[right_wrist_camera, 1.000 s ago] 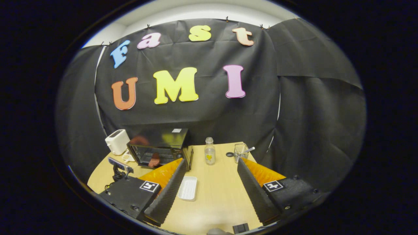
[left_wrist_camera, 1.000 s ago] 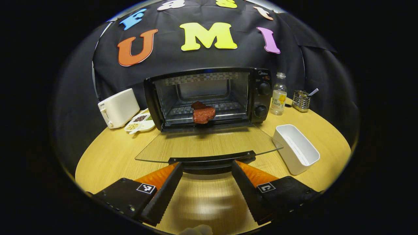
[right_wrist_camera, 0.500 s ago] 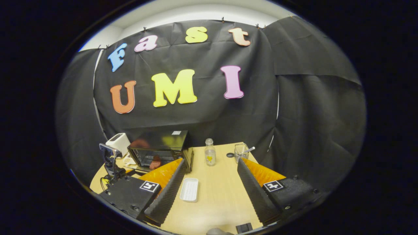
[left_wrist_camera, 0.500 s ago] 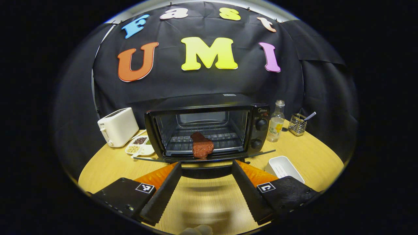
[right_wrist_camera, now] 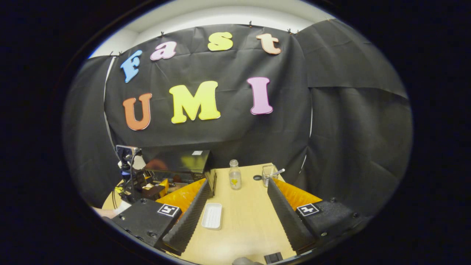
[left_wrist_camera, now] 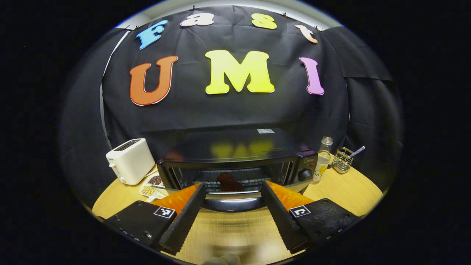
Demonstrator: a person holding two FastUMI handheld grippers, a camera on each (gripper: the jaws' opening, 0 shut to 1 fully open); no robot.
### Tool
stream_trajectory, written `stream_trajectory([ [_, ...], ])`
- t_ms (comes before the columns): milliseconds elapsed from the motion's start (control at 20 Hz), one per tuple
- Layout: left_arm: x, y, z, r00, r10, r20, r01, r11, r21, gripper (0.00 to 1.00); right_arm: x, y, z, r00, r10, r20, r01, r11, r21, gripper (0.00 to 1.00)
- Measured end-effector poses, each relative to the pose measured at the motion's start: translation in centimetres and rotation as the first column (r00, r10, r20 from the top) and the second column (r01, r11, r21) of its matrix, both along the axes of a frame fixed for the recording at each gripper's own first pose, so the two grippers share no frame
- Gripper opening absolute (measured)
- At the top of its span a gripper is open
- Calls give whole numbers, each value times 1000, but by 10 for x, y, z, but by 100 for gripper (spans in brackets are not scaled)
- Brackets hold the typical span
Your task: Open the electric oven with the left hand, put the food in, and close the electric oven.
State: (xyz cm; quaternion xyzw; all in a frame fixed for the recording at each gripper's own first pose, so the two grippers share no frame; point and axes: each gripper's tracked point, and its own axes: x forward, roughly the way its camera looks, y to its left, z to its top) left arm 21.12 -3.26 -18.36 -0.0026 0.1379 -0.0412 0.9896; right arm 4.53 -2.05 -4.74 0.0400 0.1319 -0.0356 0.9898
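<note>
Left tool spread around oven door handle.

We note a pale wood-grain table, glossy black oven top, smooth white plastic toaster, wire-mesh metal holder, clear bottle.

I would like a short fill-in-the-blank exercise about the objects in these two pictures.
1. The food lies inside the ____.
2. The white toaster stands to the ____ of the oven in the left gripper view.
3. The white tray holds ____.
4. The clear bottle stands ____.

Missing words: oven; left; nothing; upright
</note>
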Motion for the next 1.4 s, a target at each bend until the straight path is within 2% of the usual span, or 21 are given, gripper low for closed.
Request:
stream_trajectory([
  [50,5,0,3,1000,0,19,0,1000,-1,96,-9,3,-2,1000,8,-2,-8,1000,-7,100],
  [300,37,-3,14,999,15,38,-16,1000,23,95,-2,21,-1,999,51,-12,-51,999,-10,100],
  [550,60,4,15,998,39,46,-40,999,33,97,-10,17,-1,998,57,-31,-58,997,-41,100],
  [600,58,0,14,999,27,37,-28,999,23,97,-13,15,-1,998,56,-33,-58,997,-44,96],
  [700,61,3,16,998,32,46,-34,998,55,94,-18,9,-1,998,49,-37,-51,997,-57,100],
  [800,49,7,22,997,42,63,-45,998,47,96,-22,5,-1,998,46,-38,-48,997,-58,100],
  [900,24,9,36,995,45,91,-47,998,28,97,-22,5,-1,998,52,-39,-54,997,-49,96],
  [1050,-29,14,66,987,28,161,-33,999,28,96,-21,12,-2,996,91,-13,-91,994,-60,100],
  [1150,-68,19,85,980,27,197,-35,999,36,96,-21,25,0,990,140,6,-140,990,-36,97],
  [1250,-110,22,102,977,40,208,-47,998,29,96,-23,35,2,980,198,26,-198,980,-15,100],
  [1300,-129,23,110,976,56,211,-61,998,20,96,-25,40,5,973,227,34,-227,974,-8,97],
  [1400,-169,24,124,974,96,206,-96,995,-13,96,-33,43,11,960,274,59,-274,962,-4,100],
])
